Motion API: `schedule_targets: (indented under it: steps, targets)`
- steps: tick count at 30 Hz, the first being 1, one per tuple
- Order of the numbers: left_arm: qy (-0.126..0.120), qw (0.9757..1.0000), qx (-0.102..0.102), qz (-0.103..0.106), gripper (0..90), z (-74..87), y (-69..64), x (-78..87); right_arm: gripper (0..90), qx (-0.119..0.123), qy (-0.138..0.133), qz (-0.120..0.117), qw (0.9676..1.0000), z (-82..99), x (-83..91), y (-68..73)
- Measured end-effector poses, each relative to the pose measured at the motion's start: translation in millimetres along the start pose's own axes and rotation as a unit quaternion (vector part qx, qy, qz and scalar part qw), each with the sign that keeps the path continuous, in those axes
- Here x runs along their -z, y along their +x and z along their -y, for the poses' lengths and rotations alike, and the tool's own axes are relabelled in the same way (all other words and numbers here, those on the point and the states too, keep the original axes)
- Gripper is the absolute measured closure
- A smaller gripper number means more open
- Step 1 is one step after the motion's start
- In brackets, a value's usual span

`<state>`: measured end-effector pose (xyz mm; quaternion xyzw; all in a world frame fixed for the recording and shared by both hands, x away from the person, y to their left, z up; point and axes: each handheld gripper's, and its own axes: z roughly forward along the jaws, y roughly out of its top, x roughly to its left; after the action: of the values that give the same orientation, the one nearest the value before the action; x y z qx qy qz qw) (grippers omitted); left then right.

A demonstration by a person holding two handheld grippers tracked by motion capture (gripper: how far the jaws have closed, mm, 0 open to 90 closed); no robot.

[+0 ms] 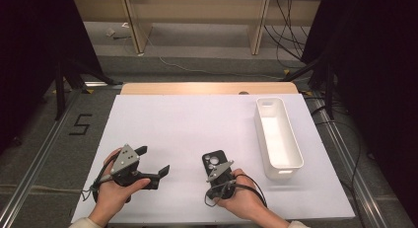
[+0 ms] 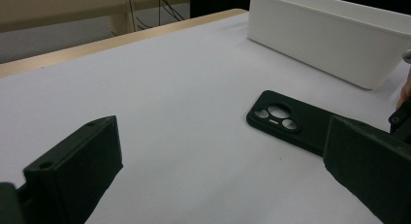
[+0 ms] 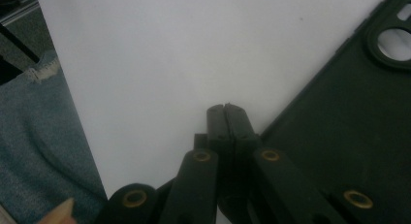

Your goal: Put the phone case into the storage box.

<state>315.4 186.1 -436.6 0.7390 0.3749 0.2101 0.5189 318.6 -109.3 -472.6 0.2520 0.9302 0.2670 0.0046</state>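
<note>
A black phone case lies back up on the white mat, camera cut-outs facing the far side. It shows in the left gripper view and close up in the right gripper view. My right gripper hangs over the case's near end, pointing down. Its jaws are shut together with nothing between them, and the tips sit just beside the case's edge. To the left of the case my left gripper rests low over the mat. Those jaws stand wide open and empty, aimed towards the case.
A long white bin stands on the mat's right side, empty inside; its wall shows beyond the case. The white mat covers a wooden table. Blue trouser cloth lies past the mat's near edge.
</note>
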Motion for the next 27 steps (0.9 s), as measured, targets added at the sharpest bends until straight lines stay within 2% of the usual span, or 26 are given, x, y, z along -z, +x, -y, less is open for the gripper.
schedule_targets:
  steps: [13, 27]
  targets:
    - [0.001, 1.0000, 0.000, 0.000, 0.0, 0.0, -0.3, -0.3, 90.0, -0.019, 0.009, 0.013, 0.9997, 17.8, 14.3, -10.1]
    - [0.001, 1.0000, 0.000, 0.002, 0.3, -0.2, -0.5, -0.4, 90.0, -0.026, 0.015, 0.015, 0.9994, 19.6, 16.6, -12.8]
